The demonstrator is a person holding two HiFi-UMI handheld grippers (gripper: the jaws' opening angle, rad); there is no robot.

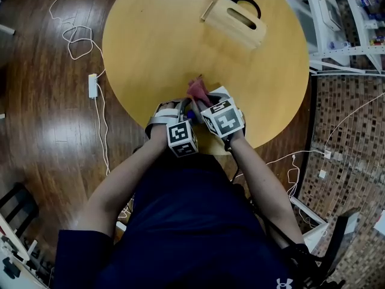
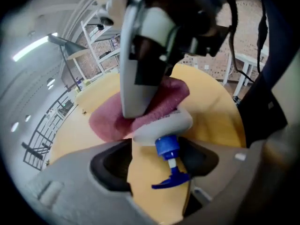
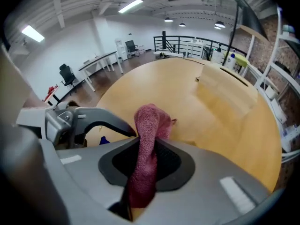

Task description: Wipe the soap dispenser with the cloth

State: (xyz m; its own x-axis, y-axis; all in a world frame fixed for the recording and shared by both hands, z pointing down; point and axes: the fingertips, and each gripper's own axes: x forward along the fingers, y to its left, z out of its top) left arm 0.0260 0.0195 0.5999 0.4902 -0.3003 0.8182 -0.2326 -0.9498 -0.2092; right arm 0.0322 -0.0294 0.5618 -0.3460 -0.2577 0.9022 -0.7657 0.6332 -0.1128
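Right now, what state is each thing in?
soap dispenser: tipped, pump toward the left gripper, cloth on its body
cloth: bunched, draped over the soap dispenser
left gripper: jaws shut on the soap dispenser
right gripper: jaws shut on the cloth
wooden box: far side of the table, untouched

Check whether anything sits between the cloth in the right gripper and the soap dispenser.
Nothing visible does: the cloth, pinched in the right gripper, lies directly against the white body of the soap dispenser.
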